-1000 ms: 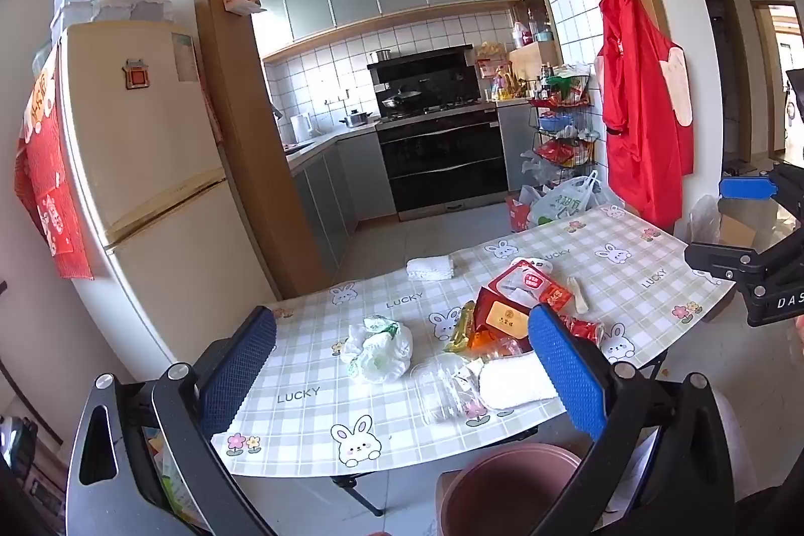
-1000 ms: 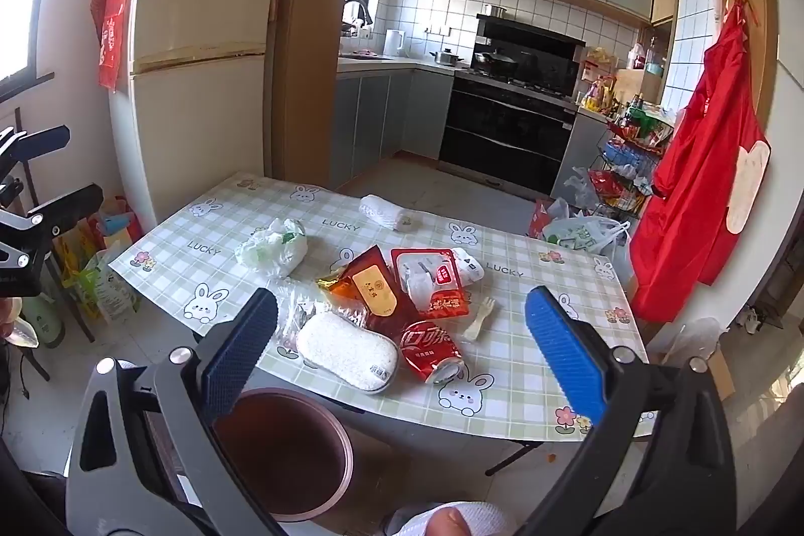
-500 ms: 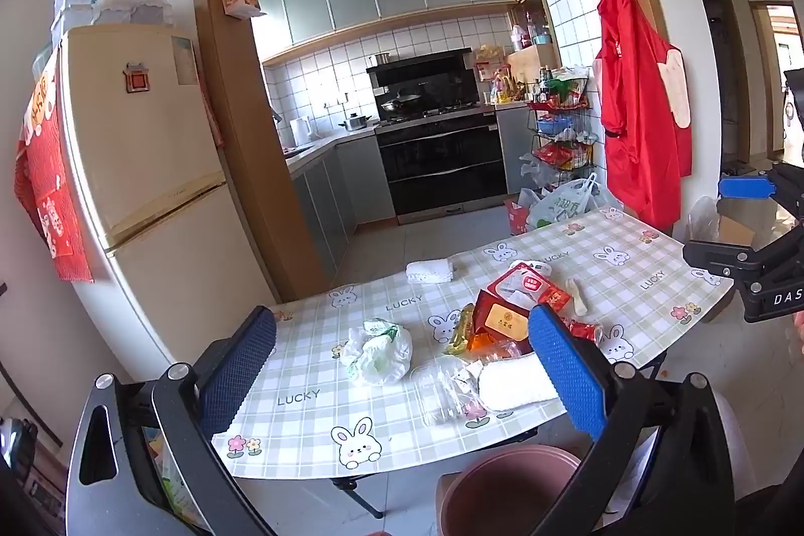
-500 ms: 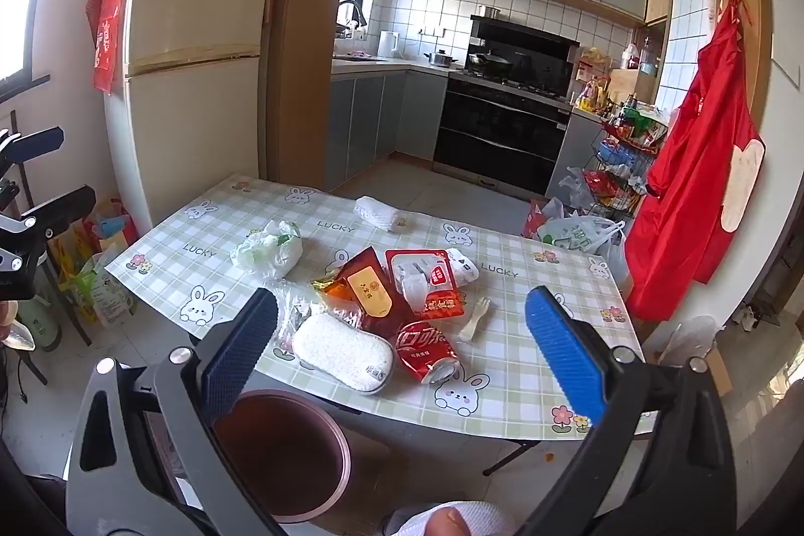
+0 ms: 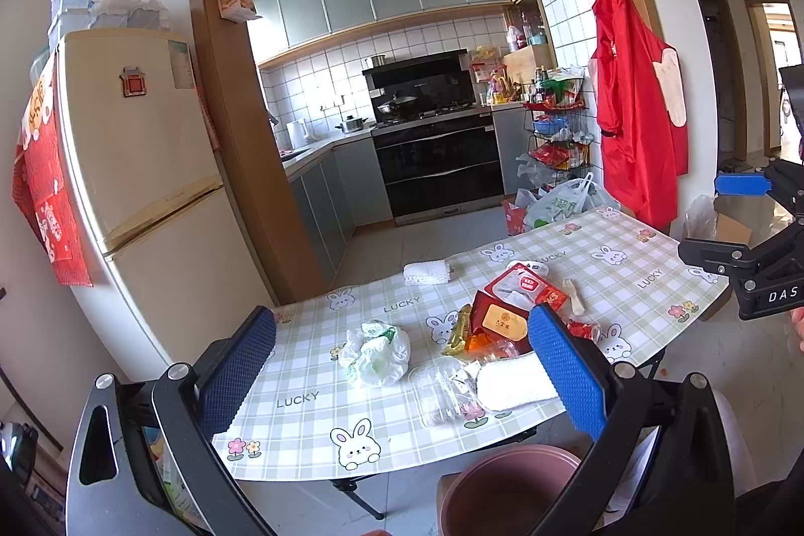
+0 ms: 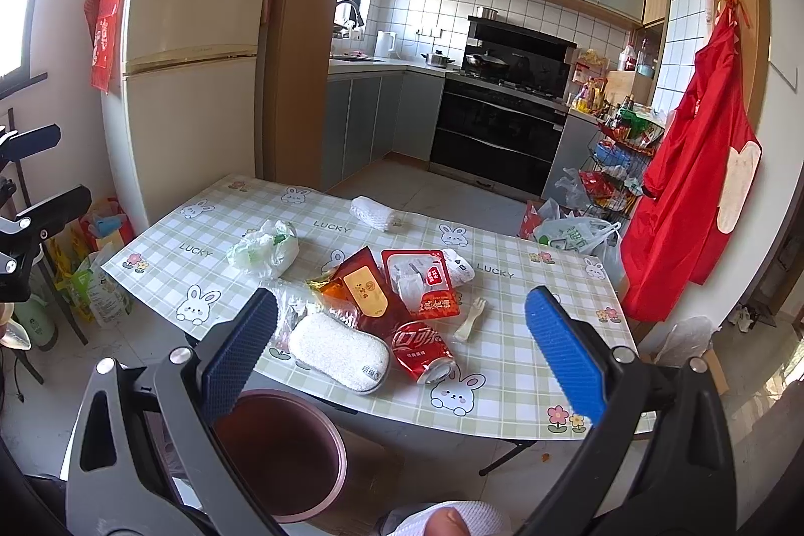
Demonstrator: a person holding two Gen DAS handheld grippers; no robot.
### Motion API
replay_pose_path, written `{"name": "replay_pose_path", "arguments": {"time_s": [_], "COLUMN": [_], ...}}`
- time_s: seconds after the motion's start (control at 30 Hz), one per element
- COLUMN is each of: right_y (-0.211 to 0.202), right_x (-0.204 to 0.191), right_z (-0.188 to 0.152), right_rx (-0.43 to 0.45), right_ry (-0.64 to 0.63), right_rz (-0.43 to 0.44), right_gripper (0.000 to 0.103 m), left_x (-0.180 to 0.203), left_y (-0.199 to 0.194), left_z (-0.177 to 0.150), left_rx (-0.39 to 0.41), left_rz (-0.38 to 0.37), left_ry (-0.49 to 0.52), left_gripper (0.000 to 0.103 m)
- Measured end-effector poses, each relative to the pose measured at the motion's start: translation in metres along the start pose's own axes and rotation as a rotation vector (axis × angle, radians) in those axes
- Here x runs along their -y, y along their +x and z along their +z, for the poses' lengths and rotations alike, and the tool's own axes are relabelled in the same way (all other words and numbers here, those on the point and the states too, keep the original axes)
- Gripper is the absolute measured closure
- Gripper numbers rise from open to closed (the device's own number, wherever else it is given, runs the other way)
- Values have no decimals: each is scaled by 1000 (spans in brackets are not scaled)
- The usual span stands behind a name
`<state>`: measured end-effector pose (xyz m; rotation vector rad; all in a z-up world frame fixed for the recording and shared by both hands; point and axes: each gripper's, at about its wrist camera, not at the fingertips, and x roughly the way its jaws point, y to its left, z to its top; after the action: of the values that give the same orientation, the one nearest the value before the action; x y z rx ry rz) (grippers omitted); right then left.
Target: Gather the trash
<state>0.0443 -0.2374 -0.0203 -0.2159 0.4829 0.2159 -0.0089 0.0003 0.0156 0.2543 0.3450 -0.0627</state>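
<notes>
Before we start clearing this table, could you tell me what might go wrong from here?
The crushed red can lies on its side with its open end near the table edge; a nudge could roll it off beside, not into, the bin. The clear plastic tray and wrappers overlap, so one grasp may drag neighbours. Both grippers are open and empty.

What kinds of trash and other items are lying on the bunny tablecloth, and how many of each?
Crumpled plastic bag: 1
Clear plastic container: 1
White sponge: 1
Red cola can: 1
Red snack wrappers: 2
Gold wrapper: 1
White packet: 1
Plastic fork: 1
Rolled white cloth: 1
Total: 10
</notes>
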Motion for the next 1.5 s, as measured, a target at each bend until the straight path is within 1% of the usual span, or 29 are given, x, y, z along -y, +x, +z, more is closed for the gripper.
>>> {"name": "replay_pose_path", "arguments": {"time_s": [0.8,0.83,1.27,1.33,1.5], "right_y": [-4,-4,-2,-2,-2], "right_x": [4,4,4,4,3], "right_z": [1,1,1,0,0], "right_rx": [1,-1,-4,-5,-5], "right_ry": [8,11,17,20,20], "right_rz": [-11,-12,-17,-18,-16], "right_gripper": [6,6,6,6,6], "left_x": [-2,3,1,7,7], "left_y": [2,1,1,2,3], "left_z": [-7,-7,-10,-12,-15], "left_rx": [1,1,-1,-2,-4], "left_rz": [-3,-1,-9,-7,-9], "left_ry": [7,5,10,14,13], "left_gripper": [5,5,5,5,5]}}
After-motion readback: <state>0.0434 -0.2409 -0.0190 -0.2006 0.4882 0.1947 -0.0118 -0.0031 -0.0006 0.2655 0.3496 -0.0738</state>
